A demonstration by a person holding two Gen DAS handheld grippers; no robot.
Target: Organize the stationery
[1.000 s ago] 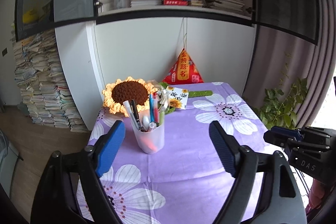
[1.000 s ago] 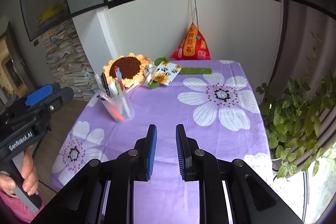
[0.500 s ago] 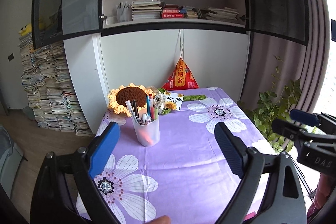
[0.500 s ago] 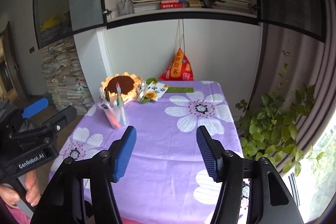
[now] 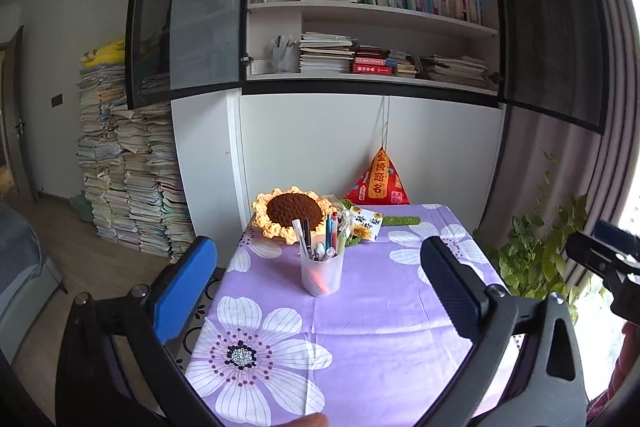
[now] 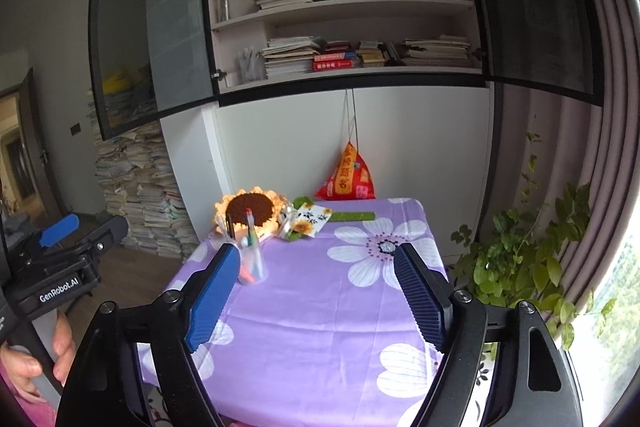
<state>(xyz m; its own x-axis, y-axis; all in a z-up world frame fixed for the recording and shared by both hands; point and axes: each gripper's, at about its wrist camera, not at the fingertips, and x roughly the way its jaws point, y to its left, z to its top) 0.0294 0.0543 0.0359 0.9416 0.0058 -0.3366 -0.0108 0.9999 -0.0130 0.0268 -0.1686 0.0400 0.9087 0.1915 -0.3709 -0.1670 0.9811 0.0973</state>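
A translucent white cup (image 5: 322, 273) holding several pens stands on the purple flowered tablecloth (image 5: 380, 327), left of the table's middle; in the right wrist view the pen cup (image 6: 253, 263) sits just past my left finger. My left gripper (image 5: 320, 269) hangs well back from the table with its jaws opening wide and nothing between them. My right gripper (image 6: 316, 277) is also held back above the near edge, its jaws opening, empty. Each gripper shows at the edge of the other's view.
A crocheted sunflower (image 5: 294, 215), a sunflower card (image 5: 368, 225), a green strip (image 5: 400, 221) and a red pyramid pouch (image 5: 378, 185) lie at the table's far end by the white cabinet. Book stacks (image 5: 132, 179) stand left, a leafy plant (image 6: 520, 255) right.
Both grippers pulled back and up from the table, so the cup looks smaller and farther. The right jaws went from nearly shut to wide apart; the left jaws widened further.
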